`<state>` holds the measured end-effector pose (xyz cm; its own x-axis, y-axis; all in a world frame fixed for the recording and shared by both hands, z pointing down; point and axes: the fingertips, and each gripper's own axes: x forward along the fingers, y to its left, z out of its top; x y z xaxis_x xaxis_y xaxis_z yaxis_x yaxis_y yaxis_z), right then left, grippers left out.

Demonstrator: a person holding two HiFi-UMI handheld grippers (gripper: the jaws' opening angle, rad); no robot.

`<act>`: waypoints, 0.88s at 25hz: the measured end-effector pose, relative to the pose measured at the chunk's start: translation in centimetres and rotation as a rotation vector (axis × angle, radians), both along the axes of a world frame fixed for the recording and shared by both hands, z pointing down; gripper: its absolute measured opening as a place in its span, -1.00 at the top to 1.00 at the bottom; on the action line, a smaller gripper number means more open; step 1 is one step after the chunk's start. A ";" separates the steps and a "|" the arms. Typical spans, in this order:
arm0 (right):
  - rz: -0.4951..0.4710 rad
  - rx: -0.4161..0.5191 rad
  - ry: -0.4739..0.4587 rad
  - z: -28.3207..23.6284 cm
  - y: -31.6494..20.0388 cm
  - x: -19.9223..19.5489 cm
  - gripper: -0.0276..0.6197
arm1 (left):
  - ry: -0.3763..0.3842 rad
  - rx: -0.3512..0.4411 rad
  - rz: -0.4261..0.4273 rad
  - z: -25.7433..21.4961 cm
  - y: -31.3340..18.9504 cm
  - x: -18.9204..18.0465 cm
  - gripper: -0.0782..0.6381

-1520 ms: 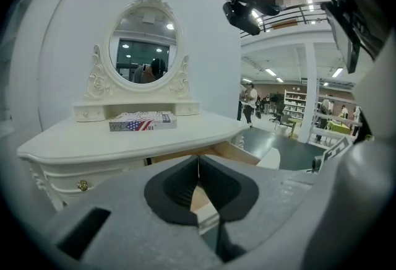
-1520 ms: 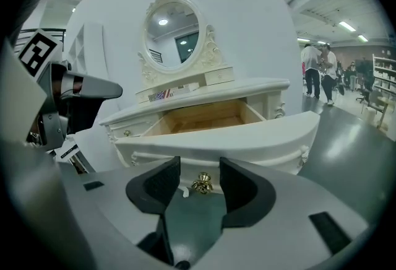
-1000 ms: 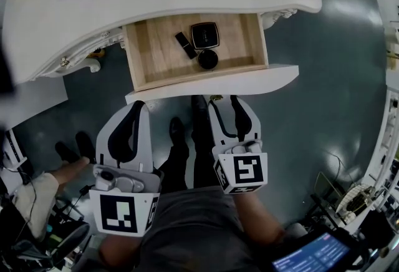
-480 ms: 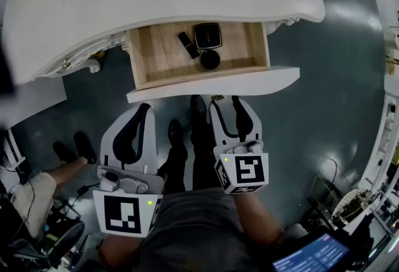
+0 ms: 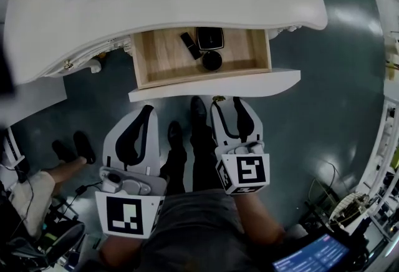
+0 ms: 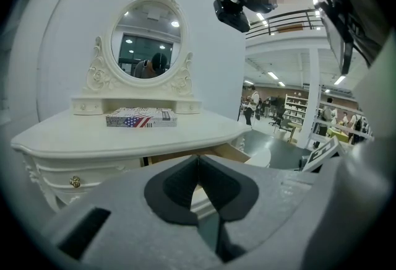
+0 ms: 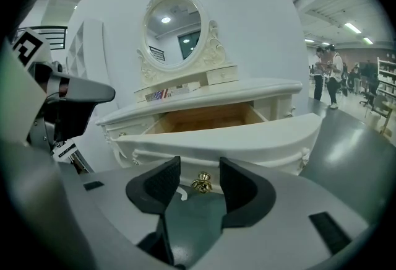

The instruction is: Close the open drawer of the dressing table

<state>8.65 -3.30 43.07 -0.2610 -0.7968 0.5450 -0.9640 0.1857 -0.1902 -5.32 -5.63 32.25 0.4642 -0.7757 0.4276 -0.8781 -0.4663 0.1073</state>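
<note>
Right gripper view: drawer (image 7: 247, 135) stands pulled out under the counter (image 7: 204, 98), closing not yet done; right hand-held gripper (image 7: 199, 169) released, jaws flanking the brass knob (image 7: 200, 184); left hand-held gripper (image 6: 198, 160) clenched on nothing.

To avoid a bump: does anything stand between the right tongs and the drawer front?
Nothing visible does. The open right tongs face the drawer front, its gold knob showing in the gap between them.
</note>
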 end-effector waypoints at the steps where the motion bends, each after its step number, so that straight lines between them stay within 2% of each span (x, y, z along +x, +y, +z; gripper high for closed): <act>1: 0.000 -0.001 0.000 0.0 -0.1 0.0 0.35 | 0.000 -0.001 -0.001 0.0 0.0 0.0 0.73; 22: -0.007 0.000 0.008 0.1 -2.6 -0.2 0.35 | 0.012 -0.021 -0.012 0.3 -1.0 0.0 0.73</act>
